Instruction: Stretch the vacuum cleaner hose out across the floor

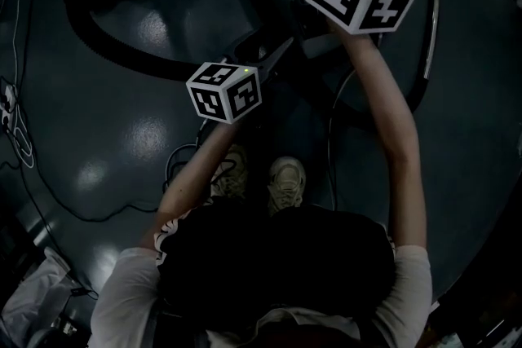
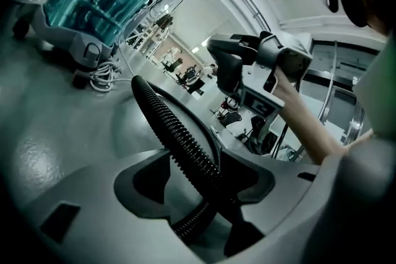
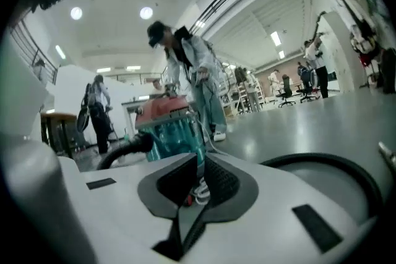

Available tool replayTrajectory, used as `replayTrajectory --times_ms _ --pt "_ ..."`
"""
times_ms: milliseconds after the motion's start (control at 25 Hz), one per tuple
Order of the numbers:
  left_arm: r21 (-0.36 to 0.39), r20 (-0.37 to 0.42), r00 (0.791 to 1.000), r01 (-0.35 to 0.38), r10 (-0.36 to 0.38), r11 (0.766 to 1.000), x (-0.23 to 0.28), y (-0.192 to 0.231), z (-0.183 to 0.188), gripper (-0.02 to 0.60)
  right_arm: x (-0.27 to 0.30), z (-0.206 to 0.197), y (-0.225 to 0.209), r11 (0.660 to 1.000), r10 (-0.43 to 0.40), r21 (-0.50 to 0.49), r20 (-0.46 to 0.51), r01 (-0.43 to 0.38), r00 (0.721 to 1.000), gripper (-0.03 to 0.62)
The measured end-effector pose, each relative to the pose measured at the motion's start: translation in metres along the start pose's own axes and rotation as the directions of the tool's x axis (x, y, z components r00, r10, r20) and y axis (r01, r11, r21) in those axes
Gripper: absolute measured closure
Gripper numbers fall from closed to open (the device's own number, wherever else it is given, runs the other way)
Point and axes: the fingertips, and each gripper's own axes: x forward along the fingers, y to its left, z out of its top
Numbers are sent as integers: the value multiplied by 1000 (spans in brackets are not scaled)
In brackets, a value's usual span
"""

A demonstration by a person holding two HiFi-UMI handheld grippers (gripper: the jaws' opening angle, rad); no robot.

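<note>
Black hose: ribbed and bendy, lying in a big curl on the grey floor, with one part lifted up between the left tongs.
Left tongs: wide apart, hose in the gap but not squeezed, bare space on one side.
Right tongs: held up higher, pressed nearly together, nothing inside.
Vacuum cleaner: blue-green tub, one hose end plugged in, well apart from both tongs.
Step now: most likely a pause between pulls, no firm hold on the hose.
Left to do: most of it, hose curled and not straight.
Next move: probably pinch the hose tight, then pull away from the cleaner until the curl goes flat.
</note>
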Motion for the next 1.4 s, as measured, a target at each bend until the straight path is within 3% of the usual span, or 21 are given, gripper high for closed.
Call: replayTrajectory --times_ms 80,120,200,280,320,480,560,600,680,760,880,1000,1120,1280,1320,1400 --pt "-10 -21 1000 4 -4 1000 4 2 1 347 2 -27 0 998 17 -63 -167 -28 986 545" --pt "-7 -24 1000 8 -8 1000 6 2 2 347 -1 -47 -2 997 42 -50 -257 -56 965 545" --pt "-1 -25 1000 10 -10 1000 8 1 1 347 -19 -92 -2 988 152 76 -405 -133 902 543" --pt "-4 -28 1000 11 -12 1000 7 2 0 347 -52 -131 1 955 287 209 -490 -209 823 542" --pt "-7 -33 999 13 -13 1000 6 3 -1 347 -72 -149 0 945 321 228 -524 -233 789 542" --pt "-24 -34 999 18 -19 1000 6 8 2 347 -149 -219 -5 958 273 136 -702 -252 658 542" --pt "-25 -30 999 22 -22 999 6 8 5 347 -173 -244 -1 952 287 153 -749 -265 597 542" --pt "-24 -30 999 22 -23 999 7 8 5 347 -179 -246 2 946 314 188 -741 -265 593 542" --pt "-31 -30 999 27 -28 999 8 8 5 347 -183 -236 9 923 385 272 -685 -273 618 542" --pt "-48 -35 999 35 -37 998 9 7 4 347 -182 -232 15 916 398 254 -676 -311 620 542" --pt "-72 -37 999 29 -32 997 8 12 3 347 -175 -251 24 921 354 176 -754 -348 554 542" --pt "-113 2 999 43 -43 993 3 13 10 347 -172 -247 25 915 376 222 -771 -336 514 542" --pt "-115 4 998 66 -66 991 3 10 10 347 -171 -240 24 918 378 234 -760 -320 528 529" --pt "-115 19 998 64 -63 991 2 13 12 347 -162 -245 18 932 300 114 -771 -343 561 457" --pt "-117 26 998 56 -53 992 2 14 14 347 -158 -248 20 928 322 137 -762 -346 562 451" --pt "-126 38 999 37 -32 991 2 19 14 347 -153 -252 30 905 419 278 -719 -323 555 451"
